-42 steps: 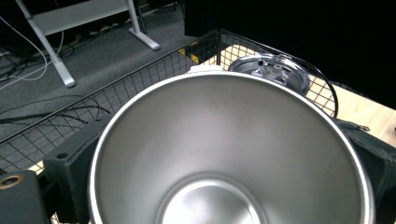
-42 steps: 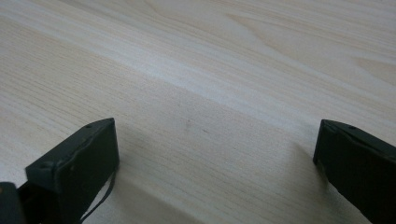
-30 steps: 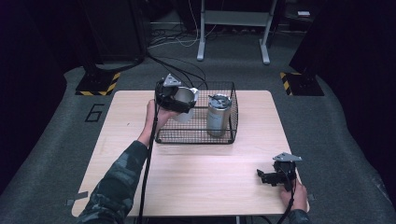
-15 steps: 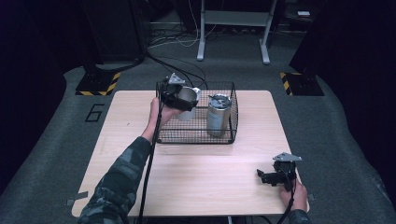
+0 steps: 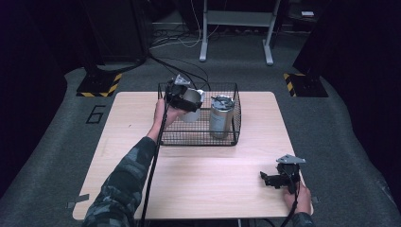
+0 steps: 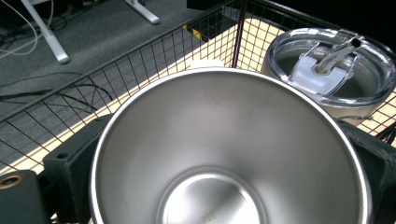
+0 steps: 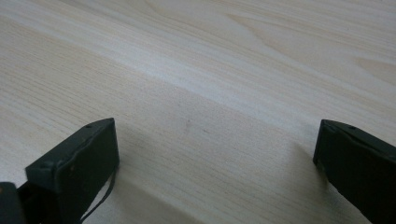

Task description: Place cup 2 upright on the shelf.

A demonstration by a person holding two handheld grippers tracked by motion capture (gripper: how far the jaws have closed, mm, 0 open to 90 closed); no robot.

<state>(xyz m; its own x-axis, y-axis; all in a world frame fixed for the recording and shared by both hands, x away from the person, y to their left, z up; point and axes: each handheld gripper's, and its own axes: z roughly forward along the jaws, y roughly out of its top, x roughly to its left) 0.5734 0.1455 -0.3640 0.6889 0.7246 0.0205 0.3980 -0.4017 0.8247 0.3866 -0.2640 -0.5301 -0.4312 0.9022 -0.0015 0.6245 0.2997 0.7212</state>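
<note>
Left gripper [image 5: 185,98] is up over the near-left corner of the wire basket [image 5: 232,133], and its jaws are clamped on a steel cup [image 5: 193,98], one black jaw on either side of the rim. Looking along it in the left gripper view, the cup [image 6: 229,149] gapes wide, bare inside, bright at the bottom. Just beyond its rim and to the right stands a lidded steel tumbler [image 6: 329,74] inside the basket [image 6: 116,84], clear lid on top. Right gripper [image 5: 276,178] sits well apart, low at the near right of the wooden table [image 5: 132,156], jaws spread wide over plain wood [image 7: 210,93], gripping nothing.
</note>
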